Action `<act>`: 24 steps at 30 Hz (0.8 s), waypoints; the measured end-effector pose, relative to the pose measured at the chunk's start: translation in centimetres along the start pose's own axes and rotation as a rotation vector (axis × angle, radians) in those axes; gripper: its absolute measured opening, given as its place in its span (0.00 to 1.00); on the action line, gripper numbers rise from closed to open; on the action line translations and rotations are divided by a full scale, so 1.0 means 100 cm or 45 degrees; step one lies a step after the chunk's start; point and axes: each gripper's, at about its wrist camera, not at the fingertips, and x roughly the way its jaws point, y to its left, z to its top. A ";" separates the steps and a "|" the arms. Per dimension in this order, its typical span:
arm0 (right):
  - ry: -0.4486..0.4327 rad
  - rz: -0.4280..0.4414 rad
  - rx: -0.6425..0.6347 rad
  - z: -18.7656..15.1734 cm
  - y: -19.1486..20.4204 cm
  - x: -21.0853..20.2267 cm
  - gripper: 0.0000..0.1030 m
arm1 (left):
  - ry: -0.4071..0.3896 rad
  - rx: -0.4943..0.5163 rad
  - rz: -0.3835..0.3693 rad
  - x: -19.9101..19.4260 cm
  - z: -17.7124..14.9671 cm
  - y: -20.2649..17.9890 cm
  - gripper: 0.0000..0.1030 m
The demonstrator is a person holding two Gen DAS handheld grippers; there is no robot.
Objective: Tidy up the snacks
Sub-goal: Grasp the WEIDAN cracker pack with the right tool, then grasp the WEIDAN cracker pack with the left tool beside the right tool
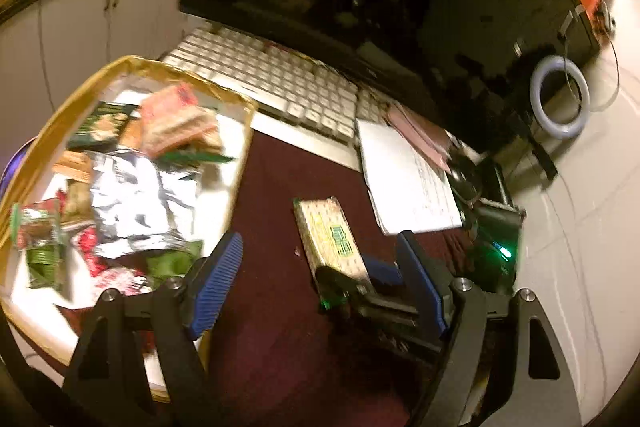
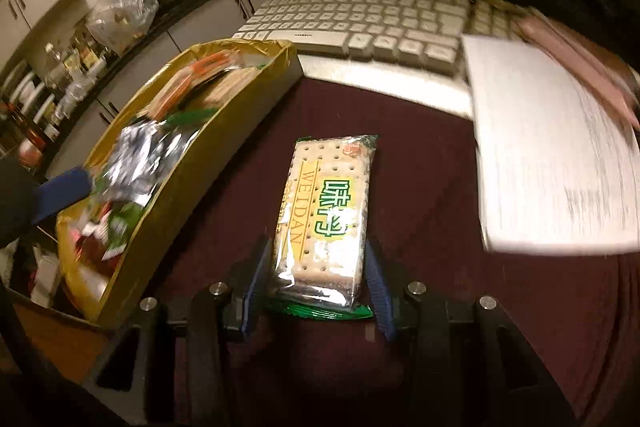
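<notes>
One cracker packet (image 2: 324,223) — between right jaws

1. The counter (image 2: 440,187) is wearing a dark maroon cover.
2. A cracker packet (image 2: 326,219) is lying flat in the middle of it.
3. A gold box (image 2: 192,183) stuffed with snacks is sitting to its left.
4. A white keyboard (image 2: 360,23) is lying along the back.
5. A white paper stack (image 2: 552,163) is resting at the right.

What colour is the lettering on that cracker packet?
Green characters, gold WEIDAN text on the cracker packet; clearest in the right wrist view.
</notes>
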 end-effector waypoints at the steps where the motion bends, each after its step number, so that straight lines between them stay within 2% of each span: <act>1: -0.005 0.006 0.024 -0.008 -0.001 -0.005 0.44 | 0.015 0.014 -0.005 0.004 -0.001 -0.005 0.77; 4: -0.037 -0.011 0.039 -0.030 0.000 -0.020 0.44 | 0.083 0.030 -0.035 0.017 -0.005 -0.013 0.77; 7: -0.068 -0.079 0.019 -0.043 0.004 -0.028 0.44 | 0.128 0.054 -0.031 0.029 -0.009 -0.019 0.77; 14: -0.127 -0.130 -0.029 -0.049 0.007 -0.026 0.44 | 0.209 0.048 -0.004 0.052 -0.015 -0.021 0.77; 18: -0.138 -0.088 -0.006 -0.055 0.001 -0.031 0.43 | 0.250 0.045 -0.006 0.060 -0.019 -0.022 0.77; 24: -0.166 0.030 0.145 -0.071 -0.016 -0.044 0.43 | 0.301 0.070 -0.001 0.071 -0.027 -0.030 0.75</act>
